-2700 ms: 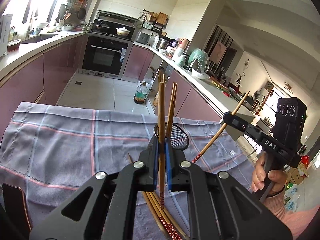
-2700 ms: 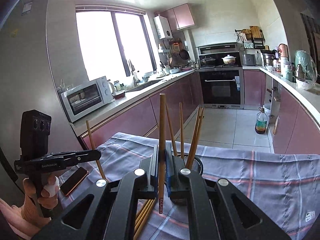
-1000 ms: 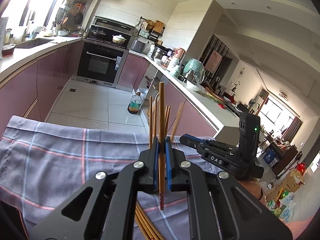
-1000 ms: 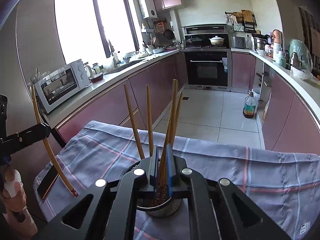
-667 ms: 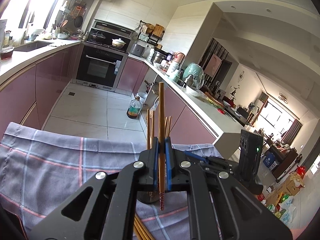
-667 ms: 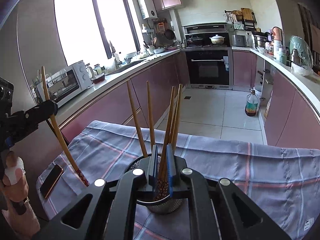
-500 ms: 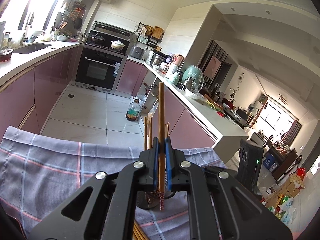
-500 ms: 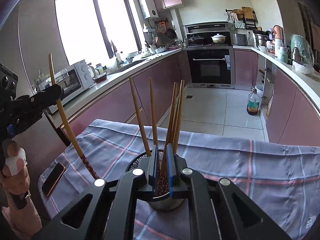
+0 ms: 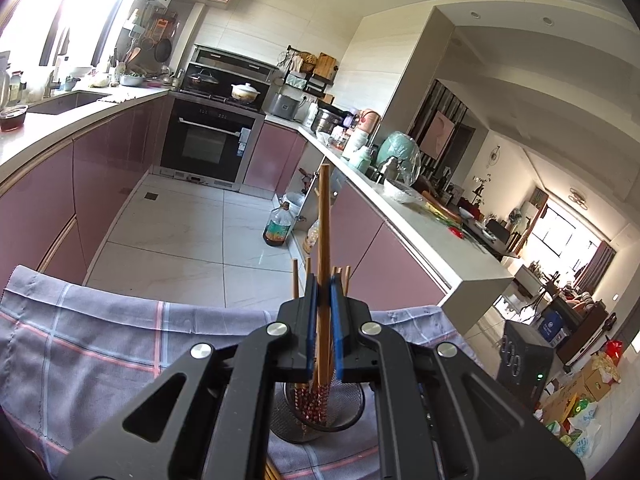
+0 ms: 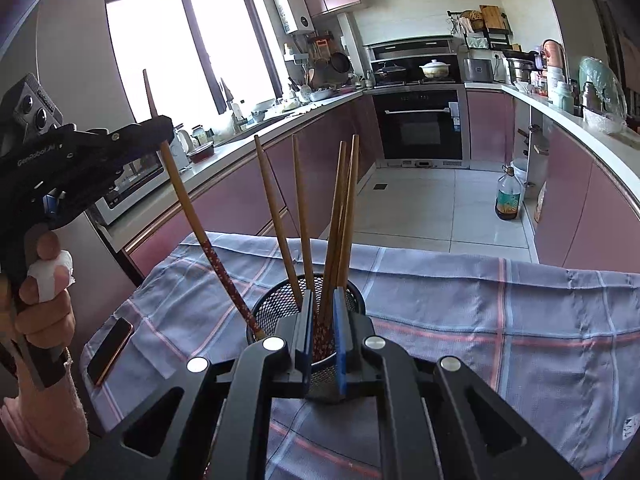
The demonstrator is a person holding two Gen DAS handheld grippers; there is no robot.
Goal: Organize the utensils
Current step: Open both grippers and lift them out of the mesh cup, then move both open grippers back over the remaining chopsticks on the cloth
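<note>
Right wrist view: left gripper (image 10: 162,134), clamped on a chopstick (image 10: 192,216), slants its patterned tip toward five o'clock into the mesh holder (image 10: 276,304); right gripper (image 10: 322,328) is closed, seemingly empty.

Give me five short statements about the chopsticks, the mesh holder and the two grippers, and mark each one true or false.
1. The left gripper is shut on a chopstick. True.
2. That chopstick's patterned tip has reached the rim of the mesh holder. True.
3. The mesh holder is empty. False: several chopsticks already stand in it.
4. The holder stands on a bare wooden tabletop. False: it stands on a checked cloth.
5. A phone lies on the cloth beside the holder. True.
</note>
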